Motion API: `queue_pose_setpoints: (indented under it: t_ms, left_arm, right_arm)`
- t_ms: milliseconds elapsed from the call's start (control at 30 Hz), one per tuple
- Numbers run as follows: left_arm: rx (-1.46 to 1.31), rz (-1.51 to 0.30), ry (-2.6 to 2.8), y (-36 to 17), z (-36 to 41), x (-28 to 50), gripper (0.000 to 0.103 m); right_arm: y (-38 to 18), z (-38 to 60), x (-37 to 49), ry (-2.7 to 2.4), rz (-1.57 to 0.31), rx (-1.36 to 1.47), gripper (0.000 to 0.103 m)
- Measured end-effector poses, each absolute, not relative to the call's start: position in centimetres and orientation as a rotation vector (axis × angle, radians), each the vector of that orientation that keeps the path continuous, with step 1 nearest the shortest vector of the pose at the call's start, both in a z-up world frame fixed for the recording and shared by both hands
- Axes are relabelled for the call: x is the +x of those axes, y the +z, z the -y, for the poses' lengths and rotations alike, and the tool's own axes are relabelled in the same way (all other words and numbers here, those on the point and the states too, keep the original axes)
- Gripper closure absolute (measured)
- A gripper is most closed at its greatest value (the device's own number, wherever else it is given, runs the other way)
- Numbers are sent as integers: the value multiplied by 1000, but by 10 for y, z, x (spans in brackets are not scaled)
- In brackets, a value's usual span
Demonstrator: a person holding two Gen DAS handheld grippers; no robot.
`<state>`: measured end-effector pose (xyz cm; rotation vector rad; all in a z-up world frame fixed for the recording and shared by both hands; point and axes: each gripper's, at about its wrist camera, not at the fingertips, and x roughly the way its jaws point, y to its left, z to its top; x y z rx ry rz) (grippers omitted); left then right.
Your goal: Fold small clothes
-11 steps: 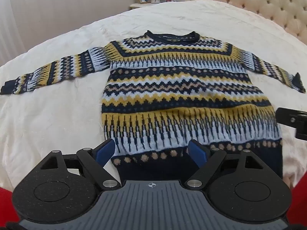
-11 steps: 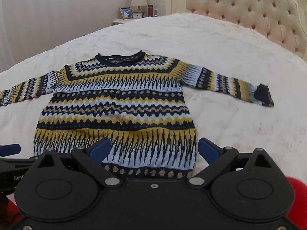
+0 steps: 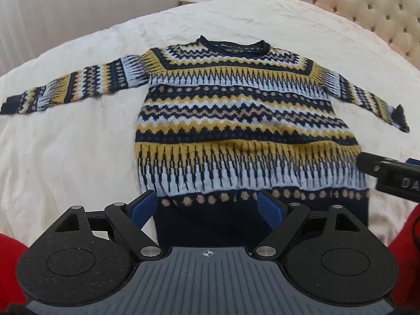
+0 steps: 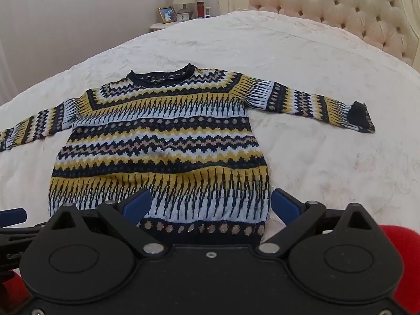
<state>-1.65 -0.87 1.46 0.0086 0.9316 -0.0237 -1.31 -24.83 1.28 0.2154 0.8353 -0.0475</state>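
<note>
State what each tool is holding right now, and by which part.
Nothing is held. The left tool and right tool are both open above the hem of the sweater, which lies flat on the bed.

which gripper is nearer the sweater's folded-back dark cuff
Right. The right gripper hovers over the hem corner on the dark cuff's side; the left gripper is over the opposite hem corner.

Soft, even daylight fills both views, with no glare. The bedspread reads bright and slightly washed out. Fisheye distortion bows the bed's far edge and darkens the corners. The far nightstand looks soft; shadows are faint.
</note>
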Motion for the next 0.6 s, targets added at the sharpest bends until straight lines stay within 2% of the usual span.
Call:
queue_pose_setpoints:
  t_ms: [200,600]
  left_arm:
    - [25,-941,-17,17,15,-20,20]
    - [46,-949,-56,17,22,-26,20]
  right_arm:
    - [22,201,-19,-39,-829,170,5]
    - [24,198,-19,-39,-821,165,5]
